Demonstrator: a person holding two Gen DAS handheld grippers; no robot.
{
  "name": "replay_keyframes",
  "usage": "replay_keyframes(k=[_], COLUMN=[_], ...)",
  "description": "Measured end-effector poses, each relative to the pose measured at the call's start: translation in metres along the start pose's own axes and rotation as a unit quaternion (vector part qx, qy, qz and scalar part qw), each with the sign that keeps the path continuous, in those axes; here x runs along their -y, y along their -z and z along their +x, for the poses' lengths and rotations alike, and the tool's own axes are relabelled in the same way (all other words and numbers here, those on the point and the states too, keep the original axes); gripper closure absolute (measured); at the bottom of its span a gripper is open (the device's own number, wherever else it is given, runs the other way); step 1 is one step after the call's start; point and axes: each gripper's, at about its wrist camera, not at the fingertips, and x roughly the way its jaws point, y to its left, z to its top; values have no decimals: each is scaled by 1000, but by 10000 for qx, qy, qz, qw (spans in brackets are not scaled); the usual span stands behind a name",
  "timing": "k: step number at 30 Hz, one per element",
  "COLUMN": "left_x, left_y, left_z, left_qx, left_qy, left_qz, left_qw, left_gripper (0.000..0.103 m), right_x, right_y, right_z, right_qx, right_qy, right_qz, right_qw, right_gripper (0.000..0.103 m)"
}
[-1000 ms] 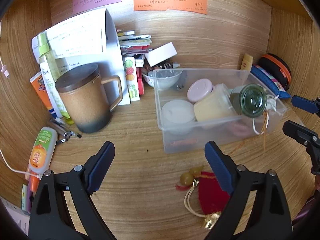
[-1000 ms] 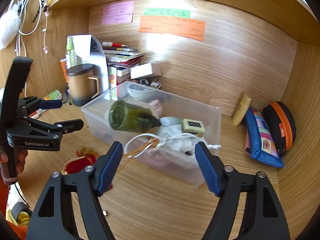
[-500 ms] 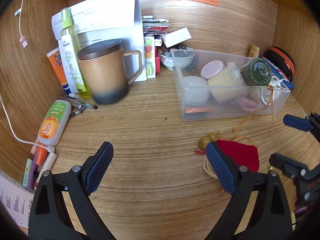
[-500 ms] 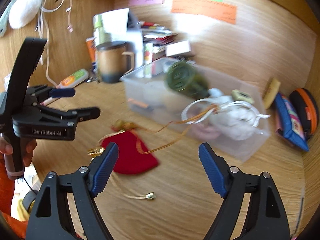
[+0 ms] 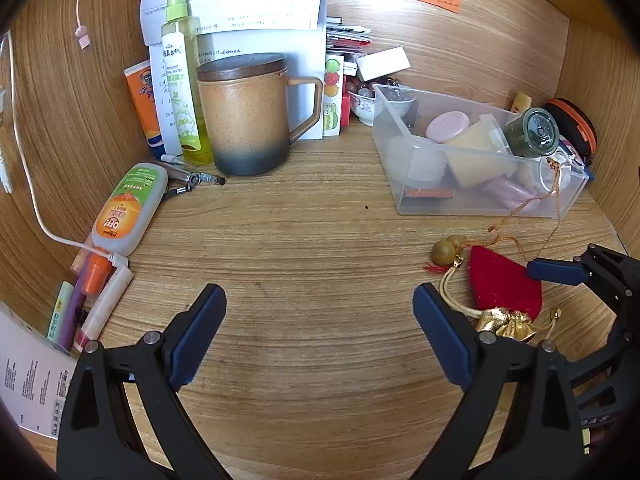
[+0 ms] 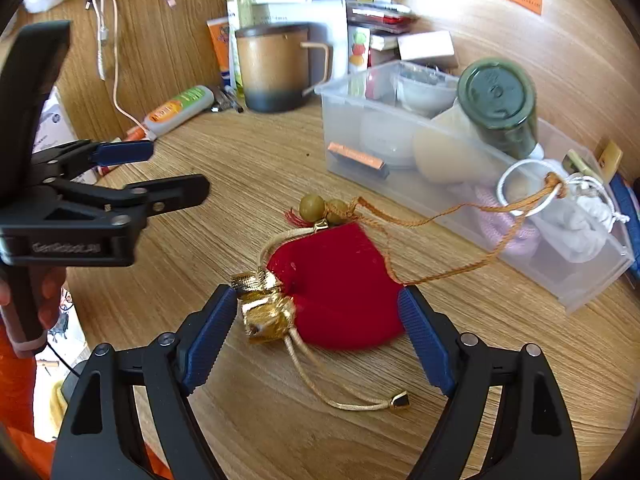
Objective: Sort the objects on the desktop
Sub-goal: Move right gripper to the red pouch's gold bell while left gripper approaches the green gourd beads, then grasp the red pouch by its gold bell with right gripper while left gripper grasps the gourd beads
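While your right gripper hung spread wide over the red pouch, which lay on the desk near the clear bin, nothing was pinched yet. You did best to lower squarely, close on the cloth and not the gold cord, and mind the orange string snagged in the bin. Your left gripper stood open and empty.

I can read "OFF!" on the orange-and-green bottle lying on the bench, and "GenRobot.AI" on the left gripper body. The notes' handwriting is illegible.
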Motion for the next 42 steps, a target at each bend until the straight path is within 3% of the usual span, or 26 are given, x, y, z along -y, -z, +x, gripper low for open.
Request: replay_keyframes(k=[7,12,16,24,37,38,42], left_x=[-3,3,13,44,93,98,110], left_y=[2,0,-3,-10,-14,-15,-19], left_z=[2,4,7,18,44,44,52], left_qx=[-24,-9,-35,-107,-300,-299,-456], left_qy=[111,185,229,365,576,567,593], left_qz=[-61,28,152,540,1177,1229,1265], left_qw=[9999,9998,9996,9978,9909,9903,9891], left_gripper=[8,7,7,7,8,9,30], right_x=[-2,3,4,26,95,96,101], right_y=[-2,-4,-3,7,32,32,37], right_z=[11,8,5,-6,-34,-35,-37], right_qx=[-158,-93,-52,28,209,219,244], right_qy=[92,16,-89,54,392,405,391], right_qz=[-106,-98,-103,119,874,882,922], right_qw=[9998,9999,9999,9999,9952,9950,9947], right_gripper=[27,47,70,75,75,75,75])
